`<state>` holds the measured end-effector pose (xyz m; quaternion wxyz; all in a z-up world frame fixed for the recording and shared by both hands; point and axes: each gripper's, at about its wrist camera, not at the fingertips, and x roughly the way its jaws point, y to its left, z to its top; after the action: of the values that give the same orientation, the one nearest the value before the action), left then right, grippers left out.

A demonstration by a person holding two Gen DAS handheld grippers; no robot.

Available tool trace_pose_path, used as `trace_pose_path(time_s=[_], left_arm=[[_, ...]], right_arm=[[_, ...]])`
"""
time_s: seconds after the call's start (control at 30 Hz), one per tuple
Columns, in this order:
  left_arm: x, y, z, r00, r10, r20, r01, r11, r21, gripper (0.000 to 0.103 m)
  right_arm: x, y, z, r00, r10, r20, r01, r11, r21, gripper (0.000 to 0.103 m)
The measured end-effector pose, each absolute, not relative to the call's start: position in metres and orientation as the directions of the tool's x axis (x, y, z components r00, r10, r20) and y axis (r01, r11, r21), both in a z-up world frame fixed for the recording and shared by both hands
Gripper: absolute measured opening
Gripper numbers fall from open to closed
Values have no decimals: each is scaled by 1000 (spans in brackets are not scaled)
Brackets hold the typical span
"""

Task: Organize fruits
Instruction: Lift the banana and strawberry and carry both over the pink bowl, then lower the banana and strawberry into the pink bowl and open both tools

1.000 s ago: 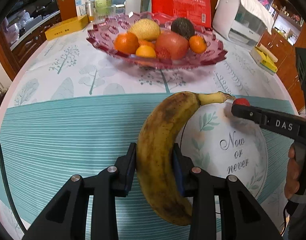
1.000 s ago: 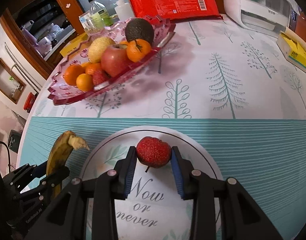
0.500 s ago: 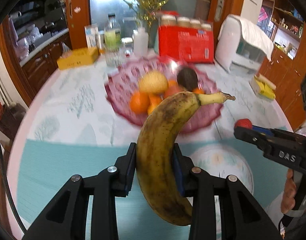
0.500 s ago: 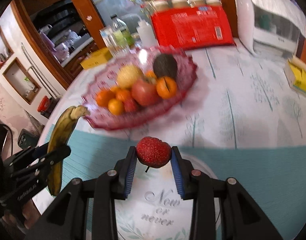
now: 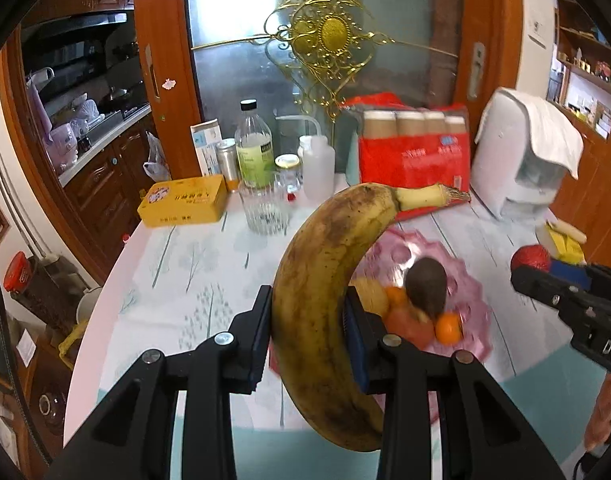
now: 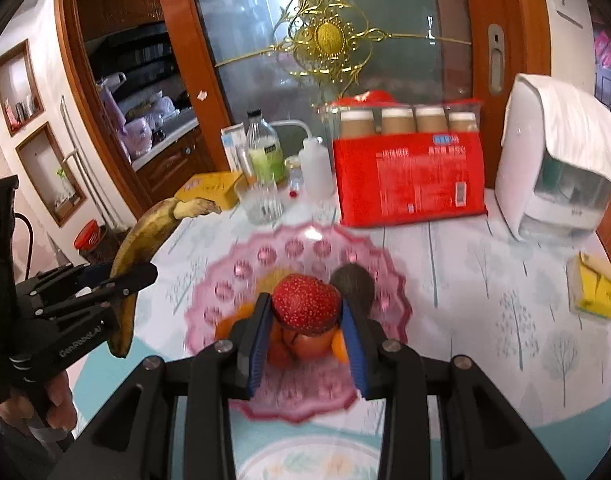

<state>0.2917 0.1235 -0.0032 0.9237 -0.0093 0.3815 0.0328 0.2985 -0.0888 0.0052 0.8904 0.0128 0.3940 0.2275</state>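
Both fruits have left the counter (image 5: 177, 264). A second ago the brown-spotted yellow banana (image 5: 321, 304) and the small red pimpled berry-like fruit (image 6: 306, 303) sat low over the round white plate printed "Now or never" at the counter's near edge; now both hang in the air above the scalloped pink glass fruit dish (image 6: 305, 252) toward the counter's middle. The left tool (image 5: 308, 334) is clamped on the banana's middle, stem pointing up and to the right. The right tool (image 6: 306, 332) is clamped on the red fruit, pinched between its blue pads (image 6: 261, 344).

The dish already holds a dark avocado (image 5: 427, 286), oranges, a reddish apple and a pale yellow fruit, so the lift and carry look done and what seems left is lowering and letting go. The banana is long, so it will probably need to lie along the pile or the rim.

As for writing, the right tool's side shows "DA" in the left view, cut off at the edge, and the left tool reads roughly "GenRobot.AI" in the right view. The red plastic multipack of jars (image 6: 409, 176) and the yellow box (image 5: 183, 204) at the far edge carry print too small to read.
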Motion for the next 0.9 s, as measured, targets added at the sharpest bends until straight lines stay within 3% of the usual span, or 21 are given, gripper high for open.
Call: trace_pose_path(time_s=[0.17,0.43,0.77,0.83,0.9], left_arm=[[326,129,-21,686,48,-726,-71,997,0,32],[363,124,-92,585,48,-810,-52,998,22,32],[378,124,-125,531,67,-845,-46,998,50,35],[376,121,-124,538,87,-838,-48,996,73,39],[373,117,-119,550,97,-830,-43,995,87,64]], right_arm=[[327,-70,-19,561,401,-724,-372,904,212,35],[346,-47,-81,473,379,-796,-346,910,228,35],[351,-48,-102,473,316,-822,-342,926,159,35],[351,-47,-102,471,312,-825,-340,927,157,36],[351,-49,-100,473,325,-819,-337,925,173,38]])
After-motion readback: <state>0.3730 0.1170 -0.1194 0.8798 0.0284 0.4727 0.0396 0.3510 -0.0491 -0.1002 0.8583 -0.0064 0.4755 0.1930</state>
